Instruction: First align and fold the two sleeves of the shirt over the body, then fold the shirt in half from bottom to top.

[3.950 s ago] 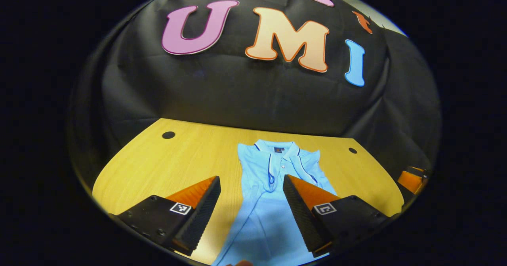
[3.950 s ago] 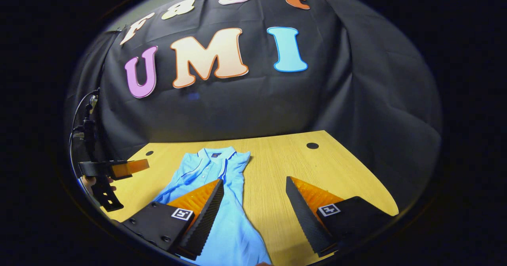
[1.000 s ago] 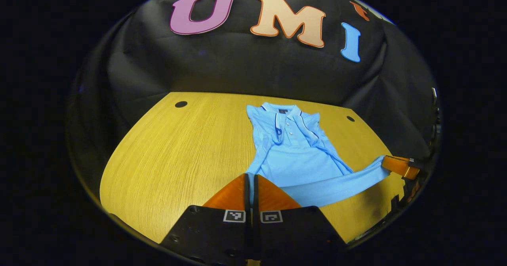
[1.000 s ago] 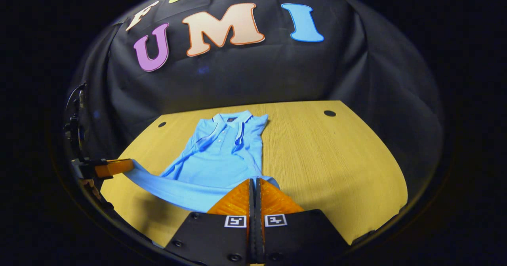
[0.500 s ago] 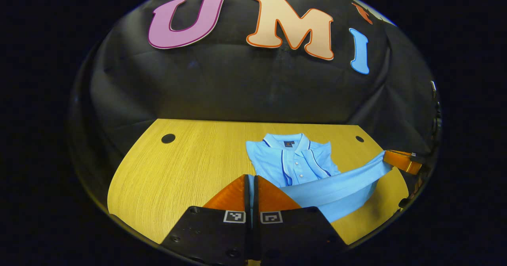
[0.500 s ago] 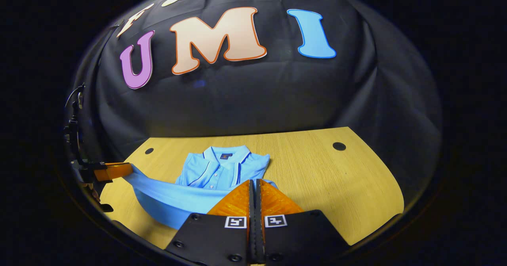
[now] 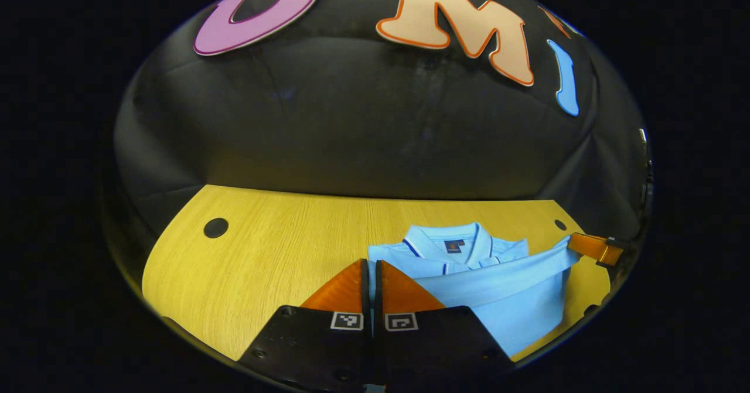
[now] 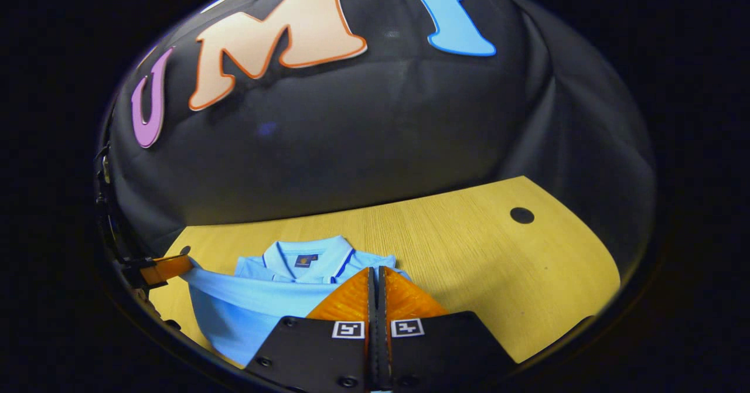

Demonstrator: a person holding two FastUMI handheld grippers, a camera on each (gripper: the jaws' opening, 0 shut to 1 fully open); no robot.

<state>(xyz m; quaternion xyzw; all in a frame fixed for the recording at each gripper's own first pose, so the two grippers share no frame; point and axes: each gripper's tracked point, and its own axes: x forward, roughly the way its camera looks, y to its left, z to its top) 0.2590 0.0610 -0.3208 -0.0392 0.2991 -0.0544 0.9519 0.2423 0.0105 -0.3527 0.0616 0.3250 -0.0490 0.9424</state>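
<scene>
wall: black cloth | table: yellow wood, round holes

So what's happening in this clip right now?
A person is folding a light blue polo shirt on a wooden table, one claw in each hand. The left claw and right claw are each shut on a bottom corner, with the hem stretched between them just short of the collar. The bottom-to-top fold looks nearly finished.
</scene>
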